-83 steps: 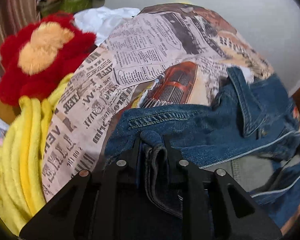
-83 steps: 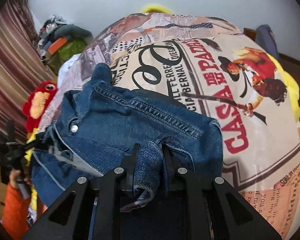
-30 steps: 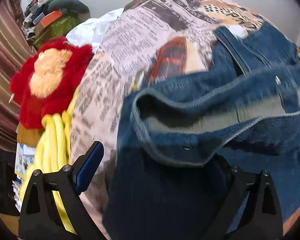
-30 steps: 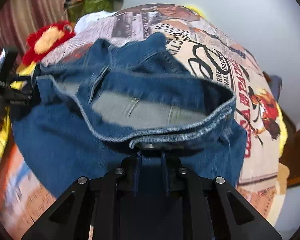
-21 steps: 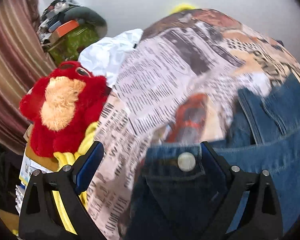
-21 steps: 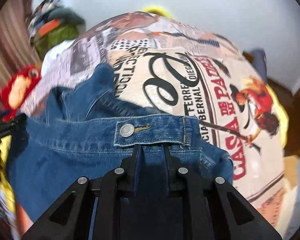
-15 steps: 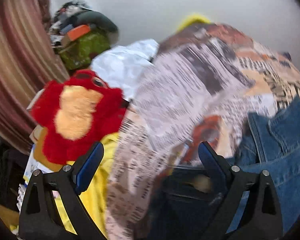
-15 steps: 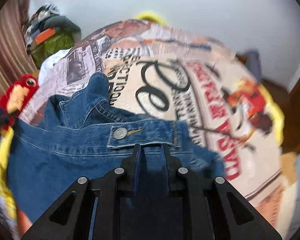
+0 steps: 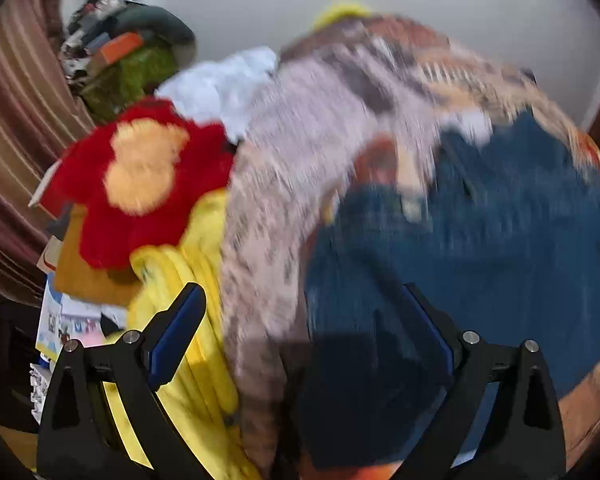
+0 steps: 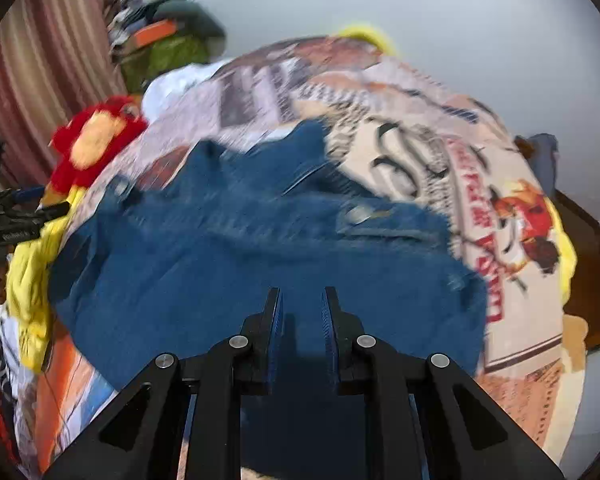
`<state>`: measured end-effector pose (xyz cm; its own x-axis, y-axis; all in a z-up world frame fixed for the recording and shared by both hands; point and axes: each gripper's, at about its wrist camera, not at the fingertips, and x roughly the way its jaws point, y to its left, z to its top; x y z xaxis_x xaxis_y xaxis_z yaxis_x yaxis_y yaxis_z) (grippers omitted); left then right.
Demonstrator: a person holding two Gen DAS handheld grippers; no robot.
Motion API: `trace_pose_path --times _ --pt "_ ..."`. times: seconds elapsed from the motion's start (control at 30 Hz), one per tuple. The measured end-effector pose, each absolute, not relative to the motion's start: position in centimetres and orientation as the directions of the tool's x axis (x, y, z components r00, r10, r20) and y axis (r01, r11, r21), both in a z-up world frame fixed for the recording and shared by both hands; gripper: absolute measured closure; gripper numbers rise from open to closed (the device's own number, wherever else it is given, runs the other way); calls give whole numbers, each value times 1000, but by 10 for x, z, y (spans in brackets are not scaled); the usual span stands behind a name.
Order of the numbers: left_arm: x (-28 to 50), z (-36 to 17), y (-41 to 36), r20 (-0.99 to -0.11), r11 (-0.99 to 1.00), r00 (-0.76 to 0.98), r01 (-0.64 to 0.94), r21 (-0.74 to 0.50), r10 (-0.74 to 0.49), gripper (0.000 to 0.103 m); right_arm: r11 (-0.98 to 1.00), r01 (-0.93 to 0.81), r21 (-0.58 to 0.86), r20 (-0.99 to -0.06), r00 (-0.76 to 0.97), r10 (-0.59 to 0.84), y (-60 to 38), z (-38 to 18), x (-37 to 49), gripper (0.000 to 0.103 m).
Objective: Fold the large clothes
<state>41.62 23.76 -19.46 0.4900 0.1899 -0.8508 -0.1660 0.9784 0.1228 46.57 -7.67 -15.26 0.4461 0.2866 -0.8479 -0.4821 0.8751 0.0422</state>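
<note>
Denim, thick and seamed, makes up the jacket [image 10: 260, 272] that we see lying folded on the printed bedspread [image 10: 500, 184], with a metal snap button [image 10: 358, 213] on a flap near its far edge and a collar or sleeve end poking out beyond. We read the left gripper [image 9: 300, 332] as spread wide with nothing between its blue-padded fingers [image 9: 178, 326], which hover over the jacket's near corner and the bedspread's edge. The right gripper [image 10: 302, 312] has its fingers drawn close together, leaving only a narrow slot; we see no cloth caught in that slot, though the dark shadow below them makes this hard to confirm. Both views are motion-blurred, so we cannot judge fine creases. We judge the main risk to be the fold relaxing: denim this stiff tends to spring open, and the upper layer may slide back if left unpressed. A second risk is a fingertip snagging a hem or the button flap and dragging the bundle askew. The jacket also lies near the bed's left edge, beside a yellow ribbed blanket [image 9: 204, 264] and a red plush toy [image 9: 140, 176] of long fuzzy pile; a careless pull could tip it off or tangle it with them. The bedspread is smooth and thin, so we expect it to offer little friction.
</note>
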Motion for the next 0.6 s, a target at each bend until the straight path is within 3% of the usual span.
trace_pose_path --times 0.23,0.43,0.6 --pt "393 -245 229 -894 980 408 -151 132 183 5 843 -537 -35 -905 375 201 -51 -198 454 88" --pt "376 -251 247 -869 961 420 -191 198 262 1 796 -590 -135 -878 443 180 -49 -205 440 88" --pt "364 -256 264 -871 955 415 -238 175 263 1 788 -573 -222 -857 500 122 -50 -205 432 88"
